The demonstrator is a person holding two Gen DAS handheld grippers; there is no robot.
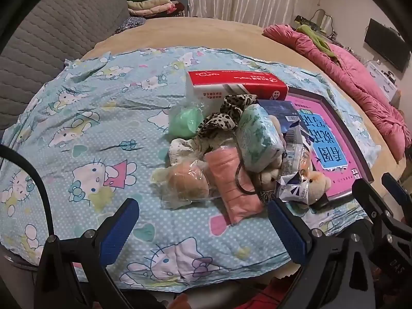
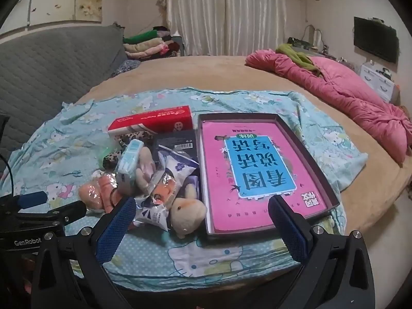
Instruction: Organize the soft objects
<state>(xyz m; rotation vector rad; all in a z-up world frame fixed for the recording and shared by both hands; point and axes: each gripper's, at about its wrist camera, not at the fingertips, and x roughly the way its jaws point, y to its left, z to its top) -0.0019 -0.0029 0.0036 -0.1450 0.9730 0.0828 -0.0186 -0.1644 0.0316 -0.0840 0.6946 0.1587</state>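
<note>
Hovering over the bed with both jaws spread wide and empty, left gripper [image 1: 203, 221] above the heap of soft objects [image 1: 226, 154], right gripper [image 2: 202, 221] near the dark tray [image 2: 319, 164], likely the drop-off for them.

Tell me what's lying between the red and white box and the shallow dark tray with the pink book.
A flat dark packet with a barcode label lies between the red and white box and the dark tray, clearest in the right wrist view.

Open blue sheet [image 1: 85, 118] left of pile [image 1: 231, 154]
</note>
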